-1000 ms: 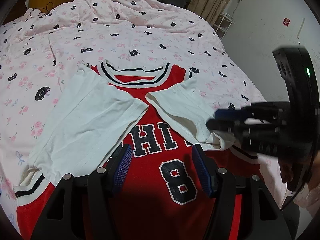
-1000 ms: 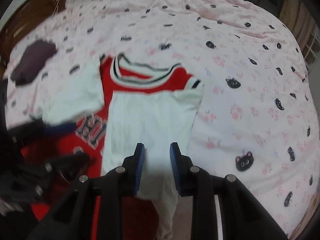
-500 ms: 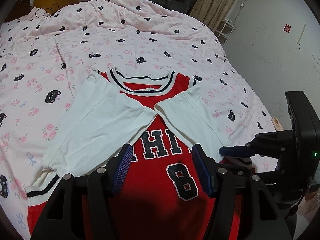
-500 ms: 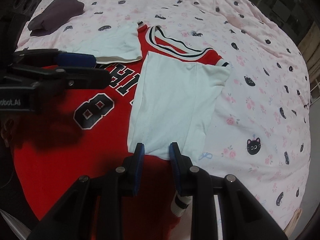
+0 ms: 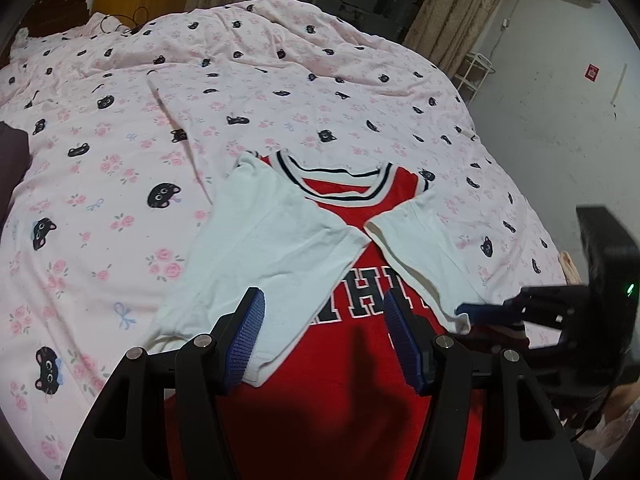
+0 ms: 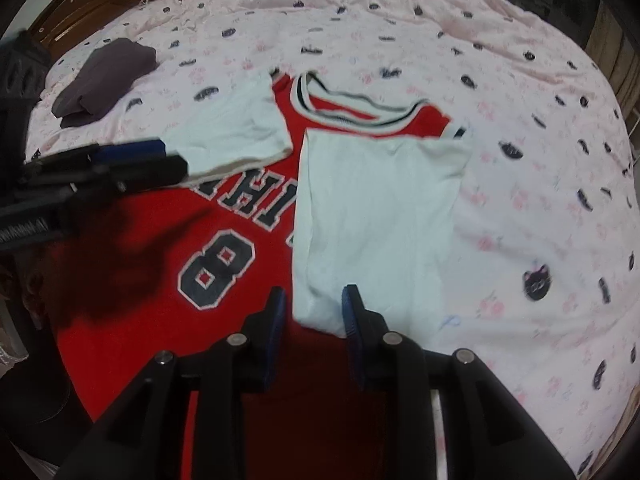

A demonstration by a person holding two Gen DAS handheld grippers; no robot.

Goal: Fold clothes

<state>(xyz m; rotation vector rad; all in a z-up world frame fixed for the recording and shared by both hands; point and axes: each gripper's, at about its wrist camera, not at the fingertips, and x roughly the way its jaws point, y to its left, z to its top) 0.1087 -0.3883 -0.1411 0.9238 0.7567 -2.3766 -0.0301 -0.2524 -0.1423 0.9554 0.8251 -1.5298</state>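
A red jersey [image 5: 352, 360] with number 8 [image 6: 218, 270] lies face up on the bed, both white sleeves folded inward over the chest. The left sleeve [image 5: 264, 256] lies ahead of my left gripper [image 5: 322, 332], which is open and empty above the jersey. The right sleeve [image 6: 376, 216] lies ahead of my right gripper [image 6: 314, 312], which is open and empty at its lower edge. The right gripper also shows at the right of the left wrist view [image 5: 492, 314]; the left gripper shows at the left of the right wrist view [image 6: 132, 160].
The pink cat-print bedspread [image 5: 280, 92] covers the bed. A folded dark garment [image 6: 104, 80] lies at the far left by the wooden headboard [image 6: 80, 8]. A white wall [image 5: 560, 100] and curtains [image 5: 452, 12] stand beyond the bed.
The right gripper let go of the right sleeve, which now lies flat on the jersey, and drew back. The left gripper drew back and tilted up a little.
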